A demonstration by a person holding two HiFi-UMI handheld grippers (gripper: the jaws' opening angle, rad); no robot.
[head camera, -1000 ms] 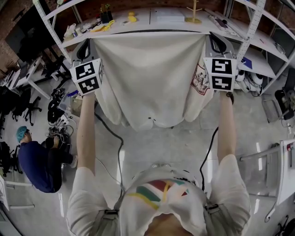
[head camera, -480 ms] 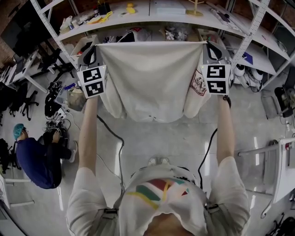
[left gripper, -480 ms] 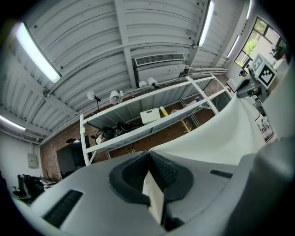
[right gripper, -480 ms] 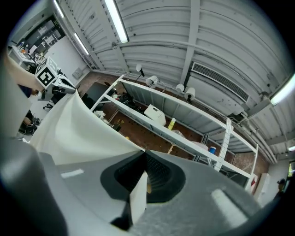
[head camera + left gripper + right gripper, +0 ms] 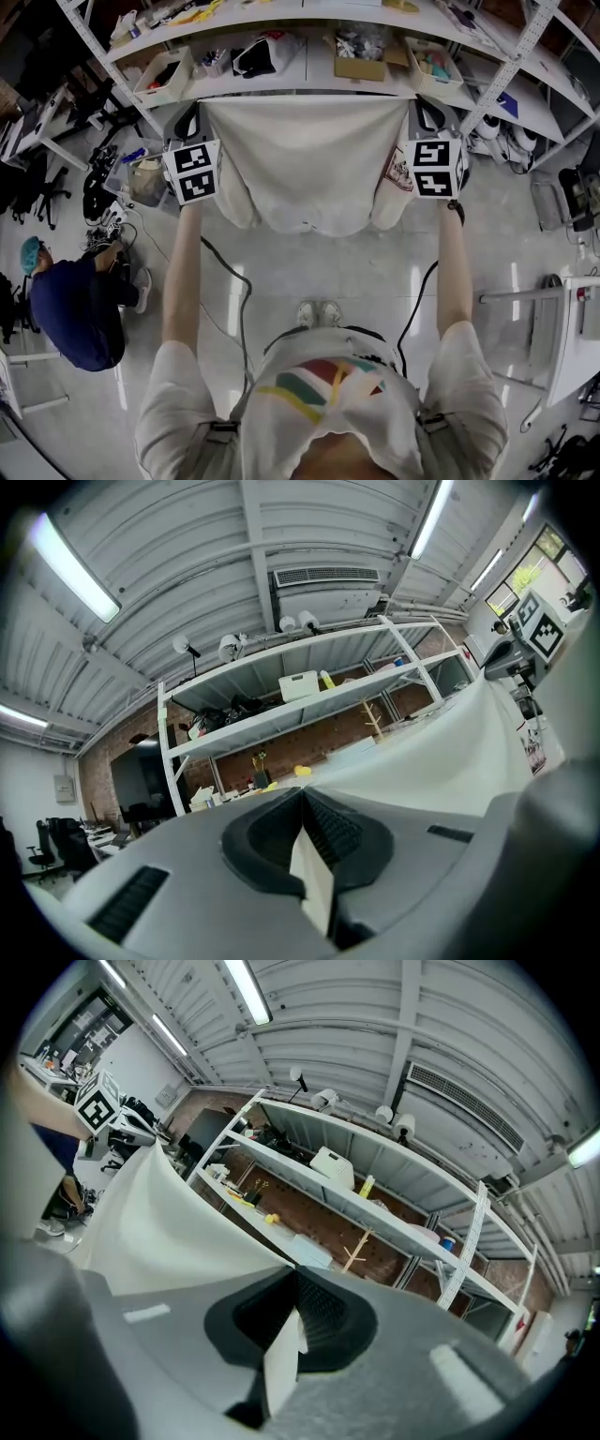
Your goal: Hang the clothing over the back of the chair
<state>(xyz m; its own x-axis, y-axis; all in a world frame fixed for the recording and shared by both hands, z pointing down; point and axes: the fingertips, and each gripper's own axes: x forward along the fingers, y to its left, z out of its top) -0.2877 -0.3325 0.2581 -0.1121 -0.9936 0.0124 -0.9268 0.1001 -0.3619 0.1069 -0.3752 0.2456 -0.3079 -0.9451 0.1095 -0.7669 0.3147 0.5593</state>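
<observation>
Tension is the thing to mind at this step: the shirt [image 5: 305, 159] hangs like a curtain at arm's length, its top hem pulled nearly straight between the left gripper [image 5: 195, 111] and the right gripper [image 5: 424, 108]. Each gripper's own view shows its jaws pressed together on a thin fold of the pale cloth, so both corners are pinched firmly. To drape it well, both ends should probably stay level and well apart, so the hem clears the chair back in one line and the cloth falls evenly on both sides. Letting go of one corner early would likely make it slide off.

No chair back can be made out ahead of the shirt, so the person may need to turn or step to find it. Straight in front stands a shelf rack [image 5: 309, 92] loaded with bins [image 5: 167, 77] and a cardboard box [image 5: 361, 67], just behind the cloth. Cables [image 5: 239, 309] trail across the floor near the person's shoes [image 5: 319, 312] and could trip a step. A person in blue [image 5: 75, 309] crouches on the left, well apart.
</observation>
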